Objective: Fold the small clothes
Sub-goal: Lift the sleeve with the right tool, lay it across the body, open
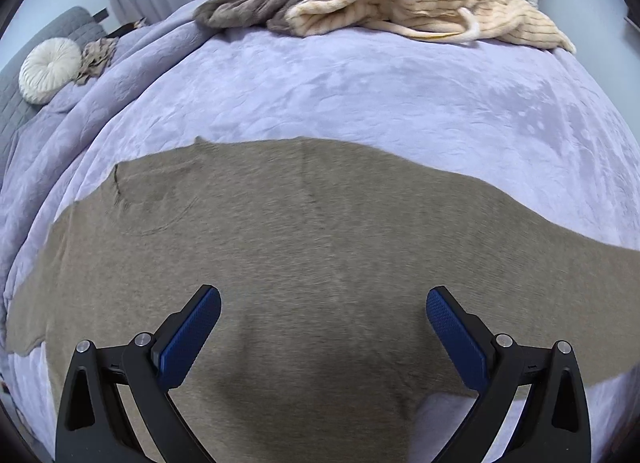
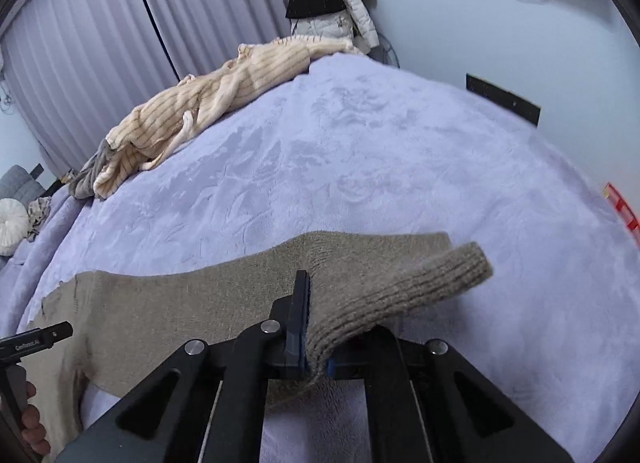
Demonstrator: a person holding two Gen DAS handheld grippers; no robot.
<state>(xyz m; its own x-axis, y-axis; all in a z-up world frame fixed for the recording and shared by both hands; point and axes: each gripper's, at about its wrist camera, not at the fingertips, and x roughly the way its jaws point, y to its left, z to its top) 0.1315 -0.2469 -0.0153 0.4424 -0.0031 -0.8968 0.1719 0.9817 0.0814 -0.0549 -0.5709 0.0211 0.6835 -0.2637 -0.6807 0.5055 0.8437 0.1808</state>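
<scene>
Right gripper [image 2: 310, 327] clamped on ribbed cuff of taupe sweater [image 1: 304, 239], lifted; left gripper [image 1: 323, 303] spread wide, empty, above sweater lying flat on near lavender blanket [image 1: 360, 95]; striped cream garment [image 1: 440, 3] far.

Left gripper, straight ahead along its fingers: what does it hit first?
Most likely the tan sweater. The left gripper is open and angled down over it, nothing between the pads, with the lavender blanket beyond. Depth to the fabric is unclear.
</scene>
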